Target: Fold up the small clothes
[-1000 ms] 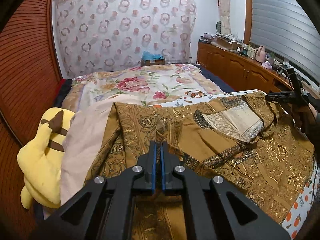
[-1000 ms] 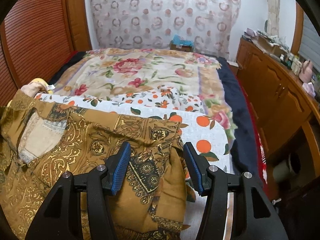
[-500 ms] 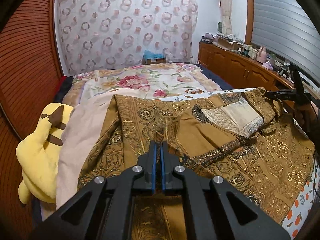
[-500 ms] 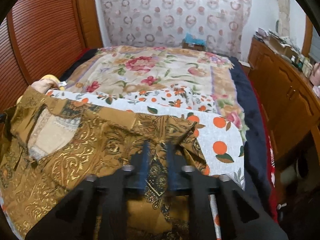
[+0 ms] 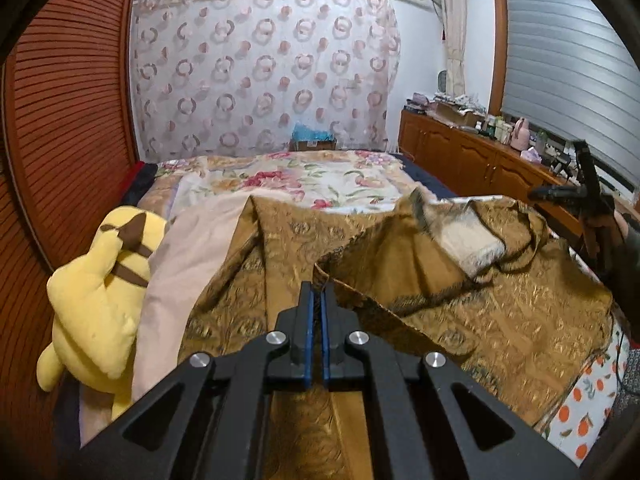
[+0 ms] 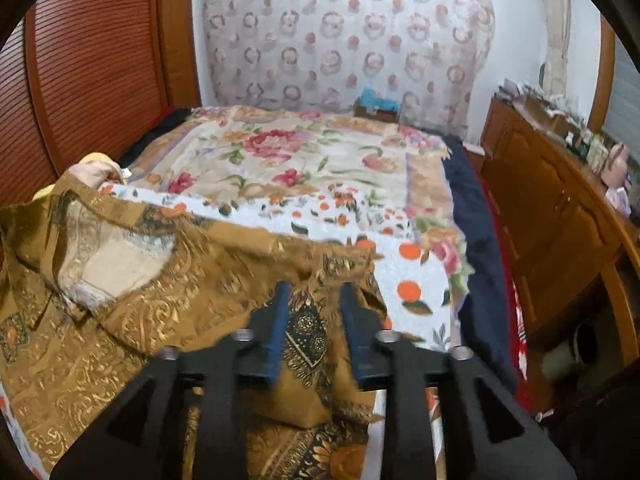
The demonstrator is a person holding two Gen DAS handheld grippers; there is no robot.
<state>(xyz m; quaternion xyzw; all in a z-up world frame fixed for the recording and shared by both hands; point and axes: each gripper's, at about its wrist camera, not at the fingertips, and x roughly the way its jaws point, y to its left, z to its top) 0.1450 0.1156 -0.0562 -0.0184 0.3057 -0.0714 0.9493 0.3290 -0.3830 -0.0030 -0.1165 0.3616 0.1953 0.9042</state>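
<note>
Left gripper (image 5: 316, 292): black frame, blue pads, lower centre of the left wrist view; jaws clenched on a fold of the brown garment (image 5: 460, 304), as in the earlier frames, but the pinched edge is now lifted and drawn across the cloth, forming a raised diagonal flap where the fabric lay flatter before. Right gripper (image 6: 314, 300): same build, lower centre of the right wrist view; jaws nearly together half a second ago, now opening, a bunched piece of the brown garment (image 6: 168, 304) between the blue pads, which stand clear of it on both sides; image blurred. Garment: thin woven cloth, ochre-brown with gold scrollwork and dark patterned borders, pale lining showing at the neck opening; spread over the near end of the bed, filling the middle and lower parts of both views. Beneath it: white sheet (image 6: 416, 276) printed with oranges and leaves, showing at centre right of the right wrist view. Beyond: floral bedspread (image 6: 304, 160), cream with red roses. Yellow plush toy (image 5: 100, 292), soft, brown stripes, at left edge of the left wrist view, beside a plain pink cloth (image 5: 188, 248). Both grippers point downward toward the bed. Ribbed wooden panel (image 5: 68, 120), upper left; wooden cabinet (image 5: 472, 160), right.
</note>
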